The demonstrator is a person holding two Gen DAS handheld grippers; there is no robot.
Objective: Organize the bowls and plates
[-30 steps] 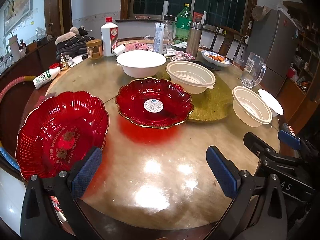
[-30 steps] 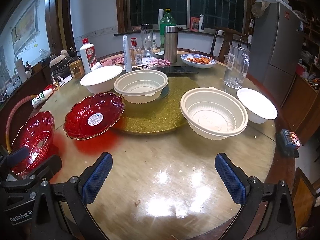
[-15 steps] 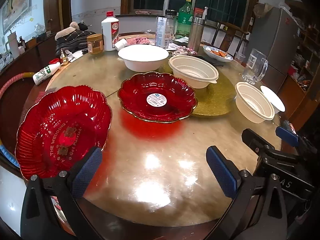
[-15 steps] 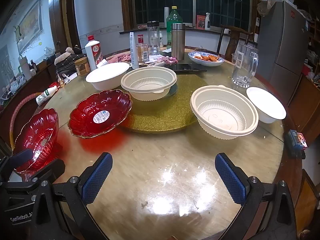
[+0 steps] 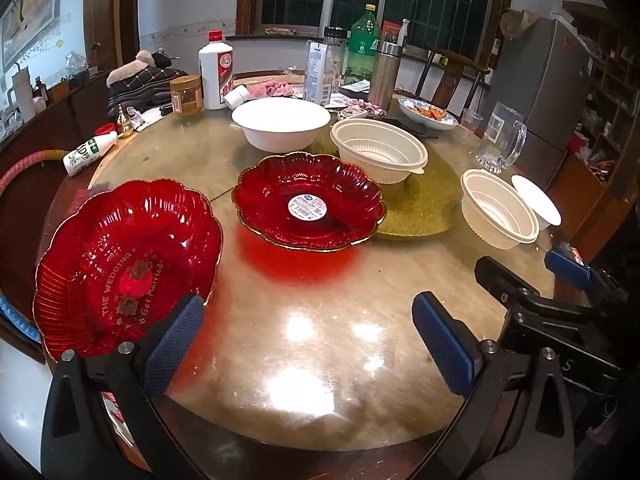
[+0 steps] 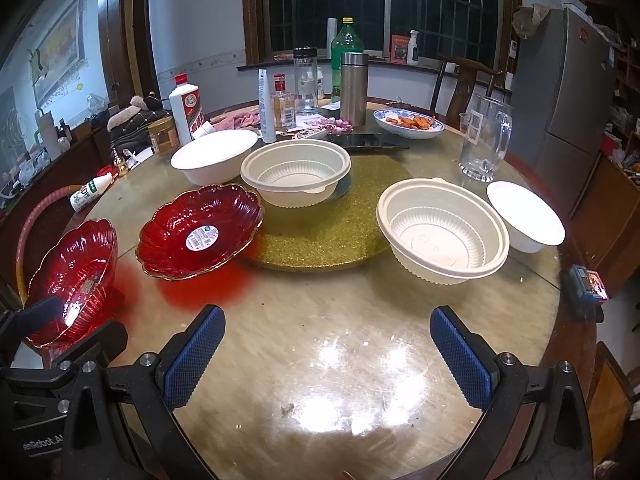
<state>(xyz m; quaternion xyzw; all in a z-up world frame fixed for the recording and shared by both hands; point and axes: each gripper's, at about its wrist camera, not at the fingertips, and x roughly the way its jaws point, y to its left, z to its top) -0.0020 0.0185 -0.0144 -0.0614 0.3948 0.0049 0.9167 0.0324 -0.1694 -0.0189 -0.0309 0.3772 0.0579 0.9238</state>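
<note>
two red plates, four white bowls

Round table (glossy top) carries red plates, white bowls.

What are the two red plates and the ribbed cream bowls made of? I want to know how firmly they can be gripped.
Red plates: likely glossy translucent plastic, possibly glass; they cast red glow on the table. Ribbed bowls: thin matte disposable plastic, judging by moulded ribs and rolled rims.

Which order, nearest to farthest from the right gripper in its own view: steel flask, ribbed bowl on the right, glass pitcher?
From the right gripper:
1. Ribbed bowl, front right.
2. Glass pitcher, farther back right.
3. Steel flask, far back, centre.
</note>
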